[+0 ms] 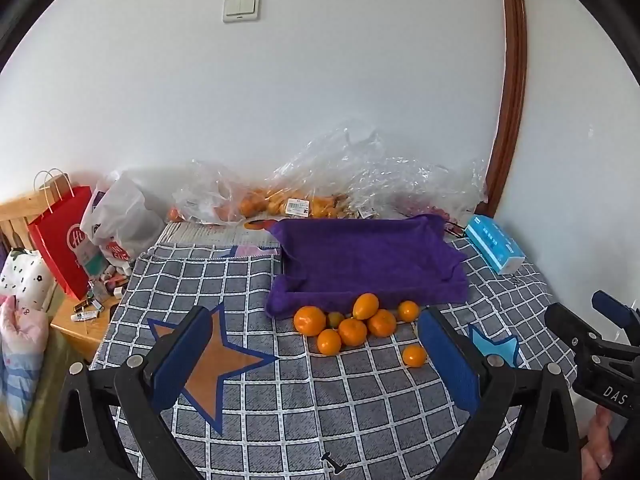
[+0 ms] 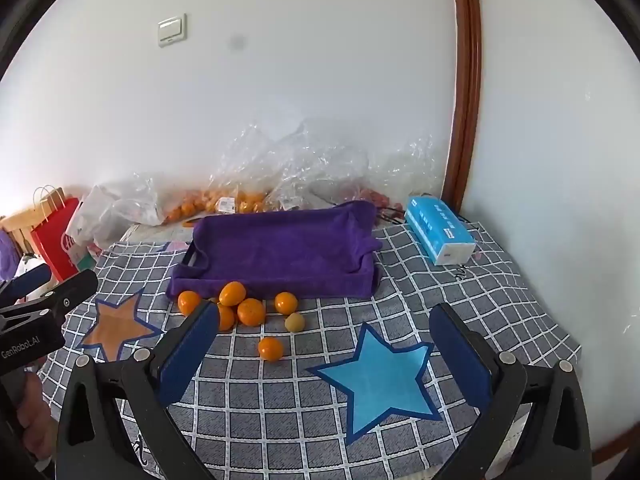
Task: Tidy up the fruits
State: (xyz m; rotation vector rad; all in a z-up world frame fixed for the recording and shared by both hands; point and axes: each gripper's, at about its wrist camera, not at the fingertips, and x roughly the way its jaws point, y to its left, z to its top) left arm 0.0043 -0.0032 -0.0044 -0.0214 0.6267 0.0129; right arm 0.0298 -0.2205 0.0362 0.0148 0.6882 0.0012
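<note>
Grippers first: my left gripper (image 1: 316, 352) and right gripper (image 2: 324, 352) both gape wide, holding nothing, above the checked cloth (image 1: 360, 408). At twelve o'clock I see oranges (image 1: 352, 330) clustered against the purple tray (image 1: 368, 260); one stray orange (image 2: 271, 349) lies nearer. Beyond, plastic bags (image 1: 320, 176) line the wall.

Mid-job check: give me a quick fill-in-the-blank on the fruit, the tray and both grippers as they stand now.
1. The loose oranges lie on the checked cloth in front of the tray, which is lined with a ____ towel.
2. Inside, the tray holds ____ fruit.
3. The left gripper and right gripper both have their jaws ____.
4. The tissue pack beside the tray is ____ in colour.

Missing words: purple; no; open; blue
</note>
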